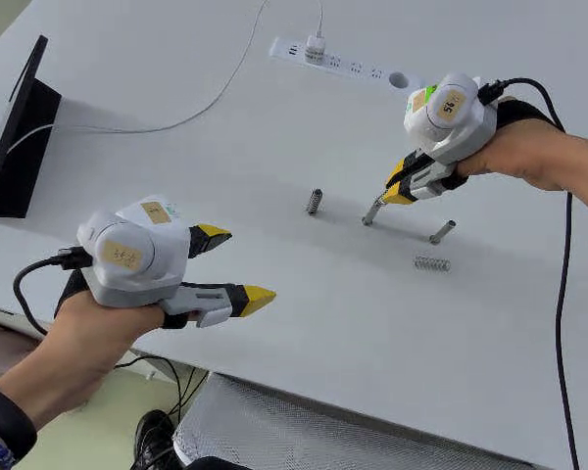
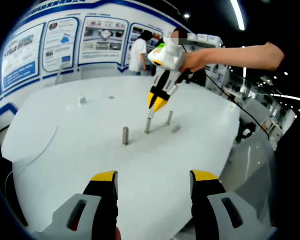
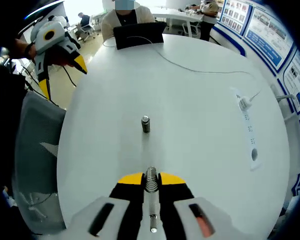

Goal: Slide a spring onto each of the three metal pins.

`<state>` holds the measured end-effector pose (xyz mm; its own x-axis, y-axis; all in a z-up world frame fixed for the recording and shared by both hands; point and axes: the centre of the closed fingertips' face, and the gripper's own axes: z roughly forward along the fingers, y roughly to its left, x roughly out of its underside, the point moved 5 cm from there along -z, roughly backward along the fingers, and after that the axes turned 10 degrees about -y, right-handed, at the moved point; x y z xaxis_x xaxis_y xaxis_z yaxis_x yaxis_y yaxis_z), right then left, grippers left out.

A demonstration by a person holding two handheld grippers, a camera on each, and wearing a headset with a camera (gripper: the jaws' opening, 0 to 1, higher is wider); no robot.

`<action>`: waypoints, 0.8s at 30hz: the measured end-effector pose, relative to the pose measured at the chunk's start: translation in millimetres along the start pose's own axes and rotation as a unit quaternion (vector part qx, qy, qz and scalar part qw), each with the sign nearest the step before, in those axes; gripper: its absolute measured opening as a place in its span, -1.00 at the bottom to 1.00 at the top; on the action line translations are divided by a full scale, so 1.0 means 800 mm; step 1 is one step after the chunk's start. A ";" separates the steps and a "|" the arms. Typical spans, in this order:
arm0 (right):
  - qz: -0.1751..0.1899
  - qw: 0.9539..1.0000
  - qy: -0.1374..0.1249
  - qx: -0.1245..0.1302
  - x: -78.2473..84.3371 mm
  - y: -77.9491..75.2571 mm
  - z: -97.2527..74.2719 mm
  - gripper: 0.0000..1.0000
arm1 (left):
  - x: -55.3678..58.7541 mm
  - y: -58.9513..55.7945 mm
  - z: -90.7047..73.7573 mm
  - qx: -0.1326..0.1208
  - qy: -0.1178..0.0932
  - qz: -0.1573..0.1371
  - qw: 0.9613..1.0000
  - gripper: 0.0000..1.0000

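**Right gripper pinching a spring at the middle pin, left gripper idle**

Your right hand [image 1: 514,152] reached in from the right side. It tipped the right gripper [image 1: 397,192] down and to the left, toward the middle of the pin row. The jaws were pressed together on a spring [image 3: 150,181], pinching it between the yellow tips. That spring sat at the top of the middle pin [image 1: 368,219], its long axis in line with the pin.

Your left hand [image 1: 98,338] held the left gripper [image 1: 233,266] low at the near left, well apart from the pins. Its jaws were spread wide around nothing and pointed toward the right.

The work lay on a white table [image 1: 274,147]. A power strip [image 1: 335,61] and a cable [image 1: 206,108] sat at the far side, a black screen [image 1: 20,127] at the left edge, and a mesh chair [image 1: 274,426] at the near edge. Poster boards [image 2: 65,40] lined the wall beyond.

In the left gripper view all three pins stood upright. The left pin [image 2: 125,135] carried a fitted spring [image 1: 315,203]. The right pin [image 1: 442,232] was bare. Just near of it a loose spring [image 1: 431,263] lay flat, with its long axis running left to right.
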<state>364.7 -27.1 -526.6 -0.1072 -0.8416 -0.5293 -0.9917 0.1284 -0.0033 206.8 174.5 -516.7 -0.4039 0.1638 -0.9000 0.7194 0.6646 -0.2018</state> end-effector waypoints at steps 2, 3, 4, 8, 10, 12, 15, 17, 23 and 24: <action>-0.001 1.000 0.004 -0.004 0.001 0.000 0.001 -0.76 | -0.001 0.000 -0.001 0.000 0.000 -0.001 1.000 0.18; -0.003 1.000 0.003 -0.003 0.001 -0.001 0.002 -0.76 | -0.001 0.000 -0.001 0.000 0.000 -0.001 1.000 0.18; -0.002 1.000 0.003 -0.003 0.001 -0.001 0.003 -0.76 | -0.001 0.000 -0.001 0.000 0.000 -0.002 1.000 0.18; -0.002 1.000 0.006 -0.008 0.003 0.000 0.007 -0.76 | -0.001 0.000 0.000 0.001 0.001 -0.004 1.000 0.17; -0.005 1.000 0.007 -0.008 0.004 0.001 0.008 -0.76 | 0.000 0.001 0.000 0.002 0.001 -0.004 1.000 0.16; -0.004 1.000 0.008 -0.009 0.005 0.001 0.010 -0.76 | 0.000 0.000 0.001 0.003 0.001 -0.005 1.000 0.16; -0.004 1.000 0.011 -0.011 0.006 0.001 0.015 -0.76 | 0.001 -0.001 0.002 0.004 0.001 -0.007 1.000 0.16; -0.008 1.000 0.014 -0.011 0.007 0.000 0.019 -0.76 | 0.001 -0.002 0.003 0.005 0.001 -0.007 1.000 0.15; -0.006 1.000 0.017 -0.015 0.007 -0.001 0.029 -0.76 | 0.002 -0.005 0.004 0.006 0.002 -0.009 1.000 0.14; -0.009 1.000 0.019 -0.015 0.007 0.000 0.031 -0.76 | 0.002 -0.005 0.003 0.006 0.002 -0.009 1.000 0.14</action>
<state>366.2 -18.8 -550.2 -0.0920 -0.8628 -0.4972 -0.9951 0.0980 0.0142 204.6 170.0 -518.5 -0.4190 0.1540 -0.8948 0.7183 0.6591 -0.2229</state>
